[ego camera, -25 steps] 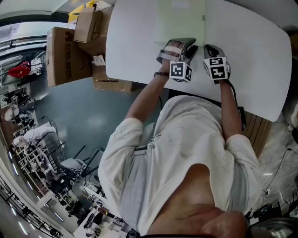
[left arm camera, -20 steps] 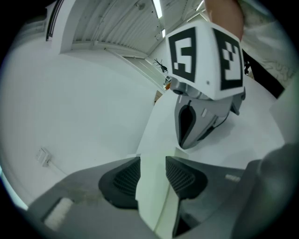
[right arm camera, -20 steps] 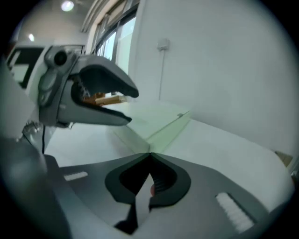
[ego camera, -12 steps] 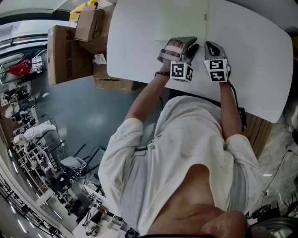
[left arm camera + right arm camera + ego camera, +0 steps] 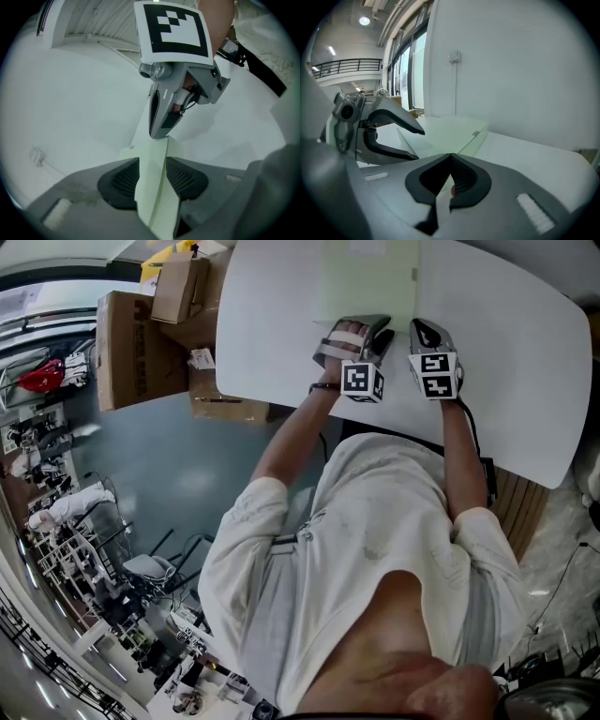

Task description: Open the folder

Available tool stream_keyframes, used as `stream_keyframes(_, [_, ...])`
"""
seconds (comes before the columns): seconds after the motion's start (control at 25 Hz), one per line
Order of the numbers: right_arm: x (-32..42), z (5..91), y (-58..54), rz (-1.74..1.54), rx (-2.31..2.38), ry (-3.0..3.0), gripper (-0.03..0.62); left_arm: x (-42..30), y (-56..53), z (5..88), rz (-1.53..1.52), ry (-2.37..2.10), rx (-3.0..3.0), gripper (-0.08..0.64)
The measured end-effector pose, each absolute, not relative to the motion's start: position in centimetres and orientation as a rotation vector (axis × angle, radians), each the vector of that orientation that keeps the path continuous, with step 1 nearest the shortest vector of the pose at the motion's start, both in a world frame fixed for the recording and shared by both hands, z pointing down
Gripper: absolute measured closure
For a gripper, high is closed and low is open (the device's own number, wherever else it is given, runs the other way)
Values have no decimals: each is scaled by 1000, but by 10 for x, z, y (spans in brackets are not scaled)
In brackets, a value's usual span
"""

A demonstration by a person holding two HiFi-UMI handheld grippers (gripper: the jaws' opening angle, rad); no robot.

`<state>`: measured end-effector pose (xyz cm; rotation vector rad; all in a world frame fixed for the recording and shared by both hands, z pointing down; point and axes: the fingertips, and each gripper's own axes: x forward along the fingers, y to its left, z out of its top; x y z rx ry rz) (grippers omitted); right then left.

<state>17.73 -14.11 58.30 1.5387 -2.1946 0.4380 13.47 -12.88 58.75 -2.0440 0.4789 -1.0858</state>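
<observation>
**Left jaws already on the folder's near edge**

The pale green folder (image 5: pixel 366 282) lies flat on the white table (image 5: pixel 506 352), its long axis running away from the person. The left gripper (image 5: pixel 152 176) is clamped on its near edge. The right gripper (image 5: pixel 450 161), jaws together, sits just beside at the right corner.

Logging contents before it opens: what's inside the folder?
Nothing visible inside. The pale green folder lies nearly closed on the white table; left gripper and right gripper pinch its near edge, and the cover hides the interior.
</observation>
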Motion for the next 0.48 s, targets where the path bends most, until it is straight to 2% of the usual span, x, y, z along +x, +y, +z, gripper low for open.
stream_keyframes(0.48, [173, 588, -141, 452, 1525, -2193, 592, 132, -131, 578, -1055, 506, -2034, 387])
